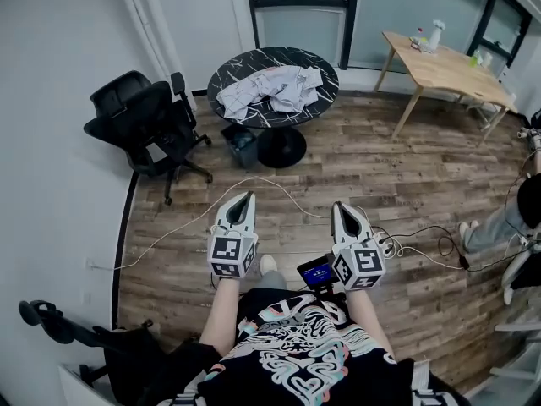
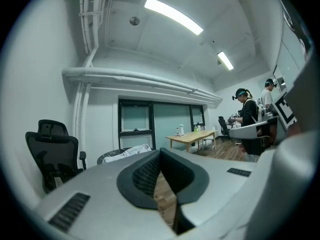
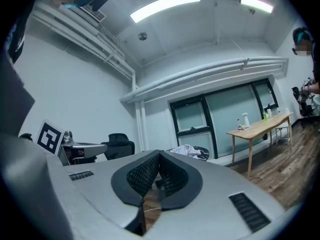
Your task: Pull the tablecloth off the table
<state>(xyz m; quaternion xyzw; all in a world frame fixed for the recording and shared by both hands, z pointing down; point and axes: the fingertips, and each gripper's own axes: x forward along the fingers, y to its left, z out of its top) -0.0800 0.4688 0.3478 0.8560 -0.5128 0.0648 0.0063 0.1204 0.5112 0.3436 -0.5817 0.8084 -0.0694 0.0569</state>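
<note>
Two grippers, one in each of my hands, point forward side by side above a wood-plank floor (image 1: 380, 159). The left gripper (image 1: 248, 195) has its jaws pressed together with nothing between them. The right gripper (image 1: 336, 205) is the same, closed and empty.

The tablecloth (image 1: 272, 90) is a pale, crumpled cloth. It lies bunched on top of a round black table (image 1: 279, 55) with white veining, which stands against the far wall, well apart from both grippers. Each gripper's own view shows the cloth only as a small pale heap beyond the jaw tips. A black office chair (image 1: 139, 117) stands to the left of the table, and a small dark bin (image 1: 243, 145) sits by its foot. A white cable (image 1: 279, 189) trails across the floor between me and the table. A light wooden table (image 1: 439, 66) stands off to the right.

As I judge it, the step in hand is the approach, since nothing is gripped yet. To do it well I should step over the cable, not onto it, and come at the table's near side, clear of the chair. I should spread the jaws before I reach the cloth. Then I can pinch a thick fold at its near edge and draw it low and level toward me so that it slides off.
</note>
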